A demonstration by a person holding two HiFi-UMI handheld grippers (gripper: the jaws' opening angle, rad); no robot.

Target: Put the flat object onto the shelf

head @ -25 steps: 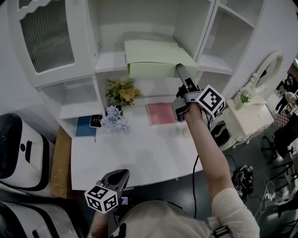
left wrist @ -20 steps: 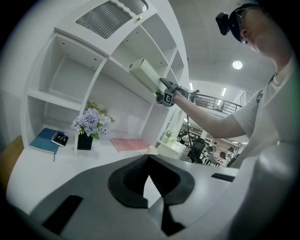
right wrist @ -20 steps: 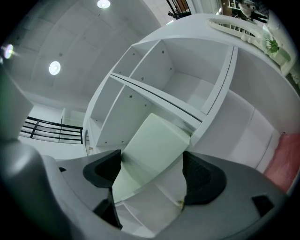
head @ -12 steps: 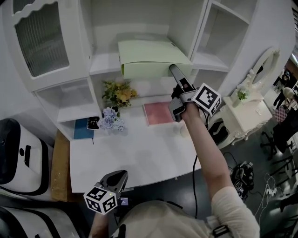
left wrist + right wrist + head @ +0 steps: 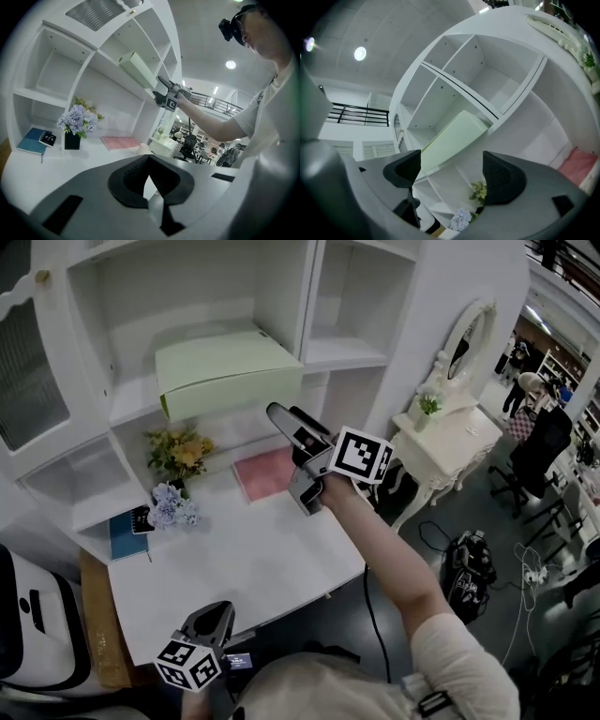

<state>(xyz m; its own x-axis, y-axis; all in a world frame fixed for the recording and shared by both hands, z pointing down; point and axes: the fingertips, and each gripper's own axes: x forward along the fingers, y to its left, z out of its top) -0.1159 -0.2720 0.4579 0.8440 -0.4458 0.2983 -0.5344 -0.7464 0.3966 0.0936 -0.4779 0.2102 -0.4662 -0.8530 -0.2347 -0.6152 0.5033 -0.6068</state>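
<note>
Holds nothing between the wide-open jaws of the right gripper [image 5: 449, 171], pointed at the green box [image 5: 457, 133] lying flat on the shelf [image 5: 129, 407]. Clenches the jaws of the left gripper [image 5: 149, 180] shut, empty, low by the bench [image 5: 244, 559]. Looks placed; next calls for backing off without bumping it.

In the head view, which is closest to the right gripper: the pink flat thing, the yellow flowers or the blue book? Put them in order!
1. Pink flat pad, on the desk just below the right gripper.
2. Yellow flowers, further left by the back wall.
3. Blue book, at the far left.
</note>
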